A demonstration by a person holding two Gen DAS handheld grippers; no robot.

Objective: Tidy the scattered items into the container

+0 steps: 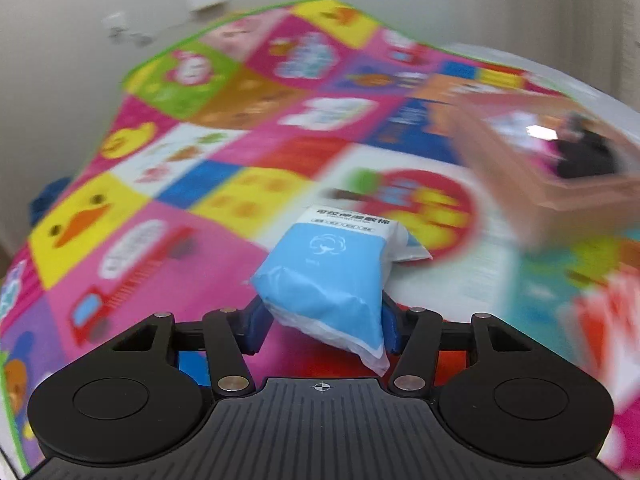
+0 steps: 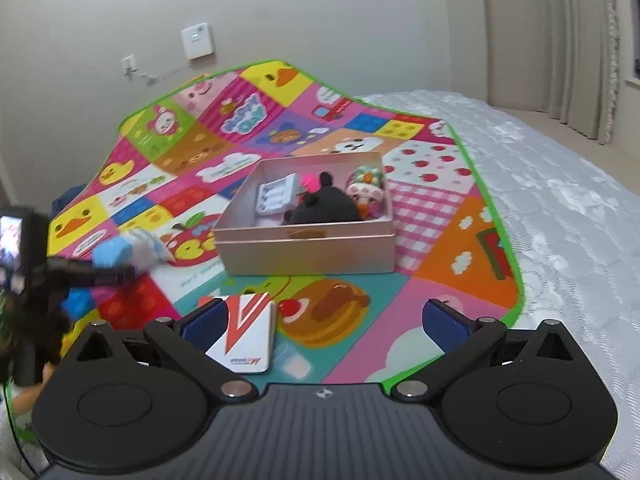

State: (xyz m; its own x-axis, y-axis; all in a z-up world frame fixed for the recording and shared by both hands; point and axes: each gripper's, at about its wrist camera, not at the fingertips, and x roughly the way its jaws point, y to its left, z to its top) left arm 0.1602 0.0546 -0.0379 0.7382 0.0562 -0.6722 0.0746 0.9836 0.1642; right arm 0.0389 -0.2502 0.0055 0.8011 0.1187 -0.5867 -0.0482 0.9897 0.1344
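Observation:
My left gripper point(image 1: 324, 312) is shut on a blue and white tissue pack point(image 1: 320, 260), held just above the colourful play mat point(image 1: 168, 240). The pink cardboard box point(image 1: 516, 164) stands to its right, blurred. In the right wrist view the same box point(image 2: 304, 250) holds a black plush point(image 2: 320, 208), a white case point(image 2: 276, 196) and a patterned soft toy point(image 2: 366, 188). The left gripper point(image 2: 120, 268) with the pack point(image 2: 124, 250) is left of the box. My right gripper point(image 2: 324, 318) stands open above the mat, with a white and red flat pack point(image 2: 248, 336) lying by its left finger.
The mat point(image 2: 440, 240) is spread on a bed with a white quilted cover point(image 2: 560, 208). A beige wall with a white panel point(image 2: 197, 41) and a socket point(image 2: 129, 65) lies behind. Curtains point(image 2: 576, 40) hang at the far right.

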